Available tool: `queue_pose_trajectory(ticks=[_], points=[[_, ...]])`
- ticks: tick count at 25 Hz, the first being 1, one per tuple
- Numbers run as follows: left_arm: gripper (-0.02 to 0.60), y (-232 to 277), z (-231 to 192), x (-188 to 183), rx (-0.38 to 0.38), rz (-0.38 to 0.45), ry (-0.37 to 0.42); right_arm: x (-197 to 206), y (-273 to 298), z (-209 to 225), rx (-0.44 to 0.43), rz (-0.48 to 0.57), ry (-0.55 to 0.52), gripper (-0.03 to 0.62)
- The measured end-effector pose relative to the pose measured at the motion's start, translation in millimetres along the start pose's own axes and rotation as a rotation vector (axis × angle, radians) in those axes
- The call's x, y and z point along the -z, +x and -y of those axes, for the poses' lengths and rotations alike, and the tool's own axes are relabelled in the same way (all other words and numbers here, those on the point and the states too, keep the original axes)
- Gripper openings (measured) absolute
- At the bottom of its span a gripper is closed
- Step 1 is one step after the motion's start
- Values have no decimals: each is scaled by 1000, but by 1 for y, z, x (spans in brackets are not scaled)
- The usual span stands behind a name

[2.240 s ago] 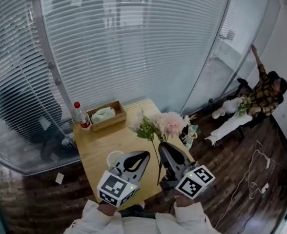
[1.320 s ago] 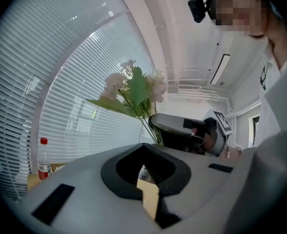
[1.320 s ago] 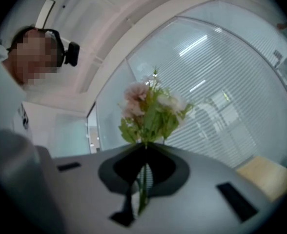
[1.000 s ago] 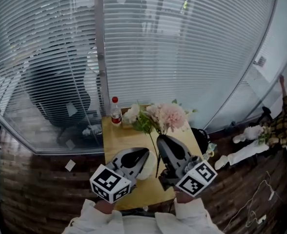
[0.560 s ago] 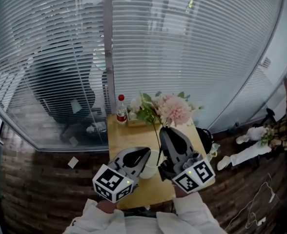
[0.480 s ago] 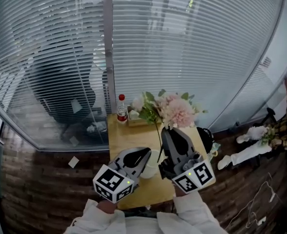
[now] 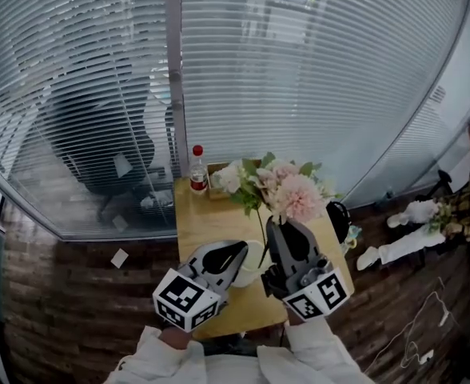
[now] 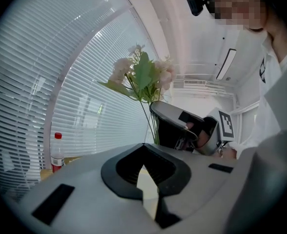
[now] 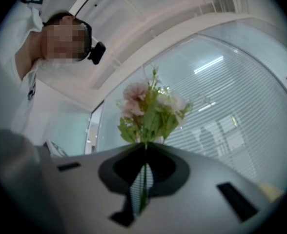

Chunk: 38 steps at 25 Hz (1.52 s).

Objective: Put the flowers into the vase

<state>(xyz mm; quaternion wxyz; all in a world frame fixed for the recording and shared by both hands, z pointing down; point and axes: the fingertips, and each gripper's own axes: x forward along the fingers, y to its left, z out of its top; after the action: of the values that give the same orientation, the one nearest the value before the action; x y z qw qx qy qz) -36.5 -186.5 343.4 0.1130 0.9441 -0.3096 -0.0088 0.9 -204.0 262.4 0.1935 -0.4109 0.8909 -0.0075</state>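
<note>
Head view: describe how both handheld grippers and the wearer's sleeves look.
The left gripper and right gripper are matching grey shells with black curved insets, tapering toward the tips. Each carries a white cube printed with black square markers at its rear. White sleeves cover both arms. No cables show.

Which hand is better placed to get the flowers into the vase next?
Right. The right gripper has its jaws shut on the green stems of the pink and white flower bunch, held upright close to the white vase. The left gripper seems only to grip that vase.
</note>
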Motion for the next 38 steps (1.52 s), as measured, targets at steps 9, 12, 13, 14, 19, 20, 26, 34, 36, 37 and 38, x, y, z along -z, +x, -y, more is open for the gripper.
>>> queue_pose_trajectory(ticks=[9, 12, 13, 14, 19, 20, 26, 34, 36, 37, 38], points=[[8, 5, 1, 11, -6, -16, -10, 27, -22, 9, 39, -84, 21, 25], [8, 7, 0, 14, -15, -23, -14, 34, -27, 10, 50, -122, 5, 25], [8, 7, -1, 16, -20, -26, -17, 37, -29, 9, 48, -139, 1, 25], [8, 8, -1, 18, -25, -29, -21, 41, -30, 8, 44, -156, -4, 25], [8, 11, -4, 22, -30, -37, -27, 57, -32, 5, 22, -239, 12, 25], [9, 11, -4, 23, -31, -39, -26, 61, -32, 5, 17, -259, 22, 25], [9, 12, -7, 27, -44, -51, -32, 82, -37, 5, -42, -380, 86, 25], [8, 8, -11, 33, -50, -65, -43, 97, -41, 6, -32, -500, 71, 26], [8, 7, -10, 34, -48, -68, -43, 100, -43, 3, -31, -529, 54, 26], [8, 6, -10, 34, -47, -68, -43, 102, -44, 2, -27, -544, 40, 27], [8, 5, -10, 34, -46, -69, -43, 103, -45, 2, -23, -559, 27, 29]])
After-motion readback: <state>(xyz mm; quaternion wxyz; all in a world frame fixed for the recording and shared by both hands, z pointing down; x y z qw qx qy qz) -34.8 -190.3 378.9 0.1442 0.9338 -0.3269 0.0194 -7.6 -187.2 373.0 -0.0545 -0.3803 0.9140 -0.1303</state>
